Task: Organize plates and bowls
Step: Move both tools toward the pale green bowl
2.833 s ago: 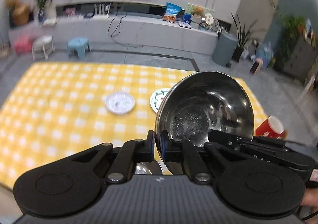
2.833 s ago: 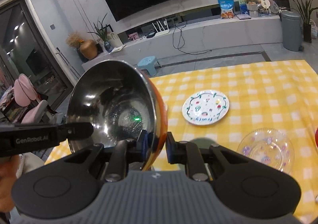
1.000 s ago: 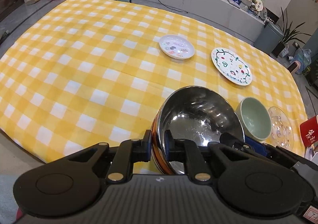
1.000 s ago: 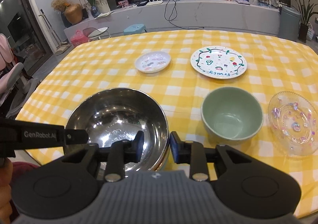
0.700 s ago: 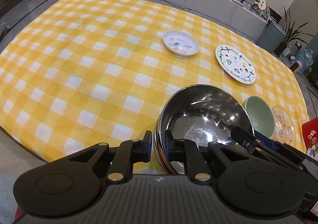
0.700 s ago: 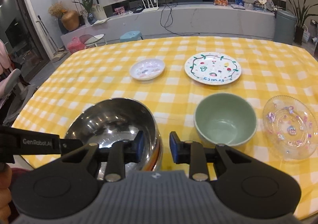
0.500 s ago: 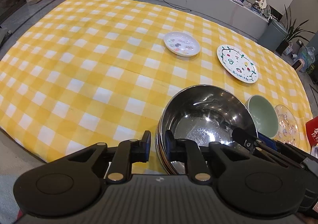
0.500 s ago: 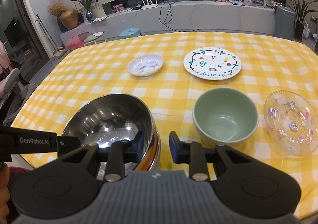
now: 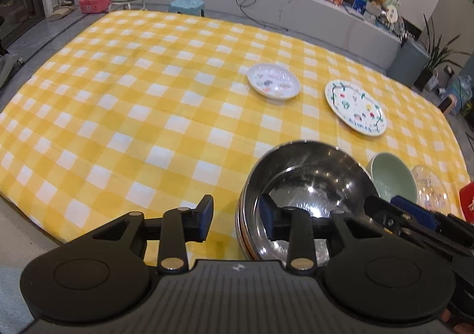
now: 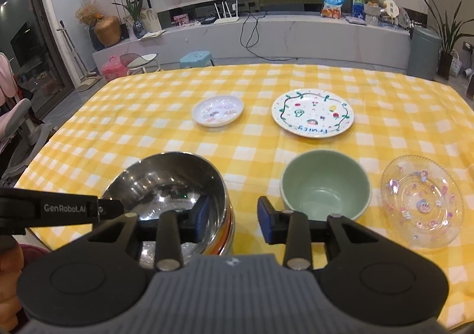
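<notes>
Left wrist view: steel bowl [image 9: 308,183] now sits on the tabletop [image 9: 124,102] near edge, beside the green bowl [image 9: 392,177]. Left gripper [image 9: 237,217] and right gripper [image 10: 229,215] have both let go, jaws spread, each straddling the rim. Placement looks done; plates likely next.

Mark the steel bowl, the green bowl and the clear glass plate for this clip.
steel bowl [image 10: 174,183]: right wrist view, on its shiny inner wall.
green bowl [image 10: 324,188]: right wrist view, on the inside bottom.
clear glass plate [image 10: 422,203]: right wrist view, on its patterned centre.
</notes>
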